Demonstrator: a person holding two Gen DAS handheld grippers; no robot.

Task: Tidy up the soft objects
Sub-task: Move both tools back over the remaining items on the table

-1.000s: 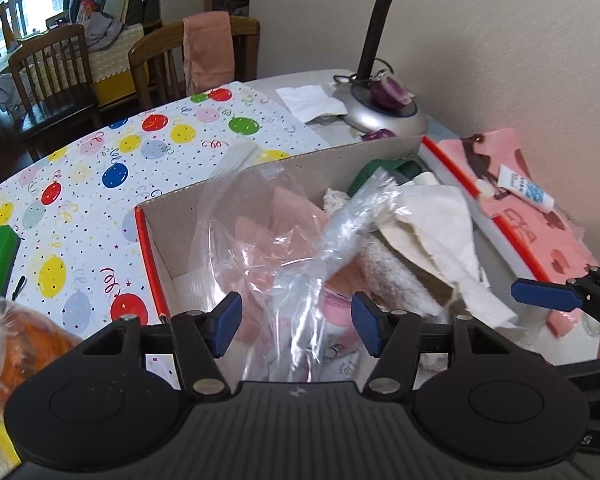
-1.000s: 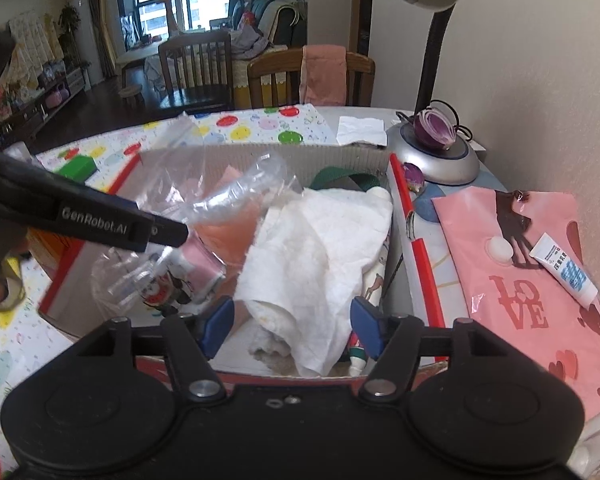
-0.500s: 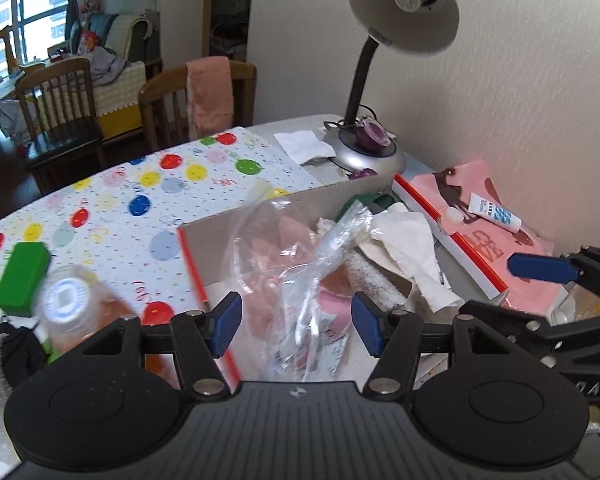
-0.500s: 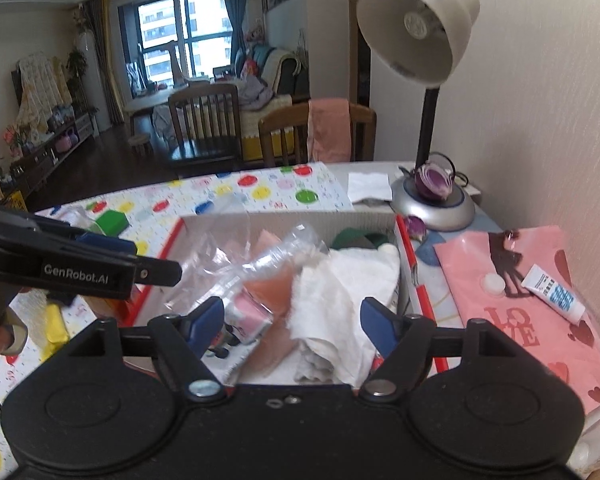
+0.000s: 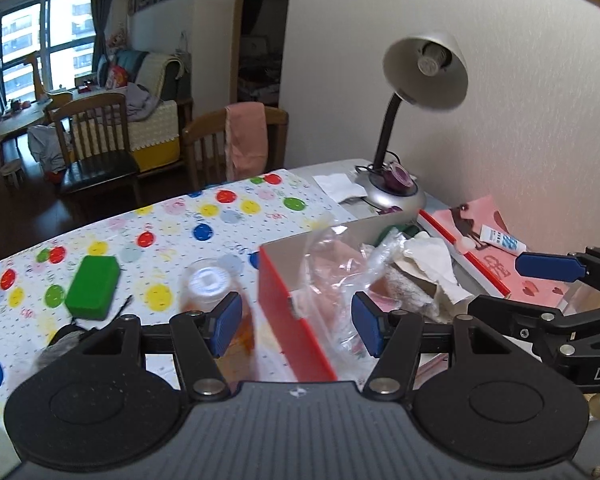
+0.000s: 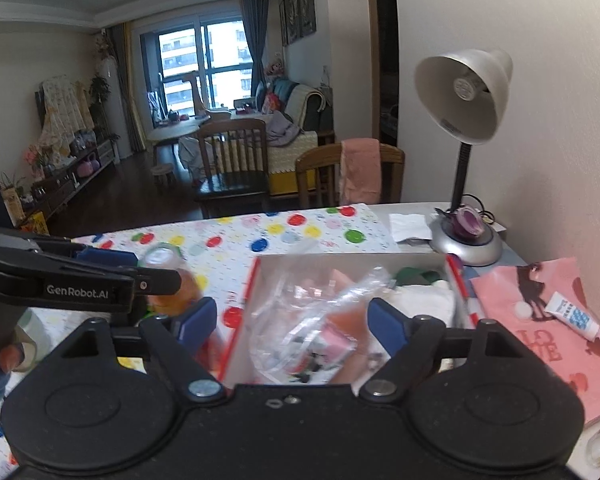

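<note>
While we hold both tools above the table, we count one box, red outside, at the lower middle of both views. It holds the soft things: one crumpled clear bag with pink contents, one white cloth at its right side, and one green piece at the far edge.

Our left tool stands partly open at the bottom of its view, with nothing pressed between its two blue pads; the box's red wall and the bag show through the gap, lower down. Our right tool is opening, its two pads well apart, gripping nothing; the bag lies in the box beyond them.

Left of the box we count one bottle with a white cap and orange contents, and one green block further left on the spotted cover. Right of the box lies one pink bag printed with hearts, with one small white tube on it. One lamp stands at the upper right, one purple thing on its base, one white paper beside it.

Behind the table we see two wooden chairs, one draped with a pink towel.
</note>
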